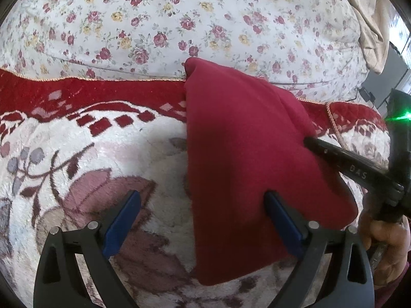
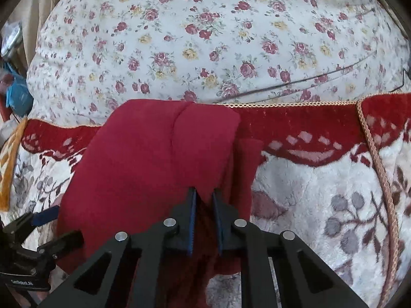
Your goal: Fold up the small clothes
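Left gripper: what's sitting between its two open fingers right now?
In the left wrist view the left gripper stands open over bare floral blanket; the red garment only overlaps its right-hand finger.

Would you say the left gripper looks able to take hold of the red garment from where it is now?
Probably yes. The left gripper stands open right at the red garment, one finger already lying over the cloth, with nothing between. The right gripper, shut on the garment's other edge, leaves that side free.
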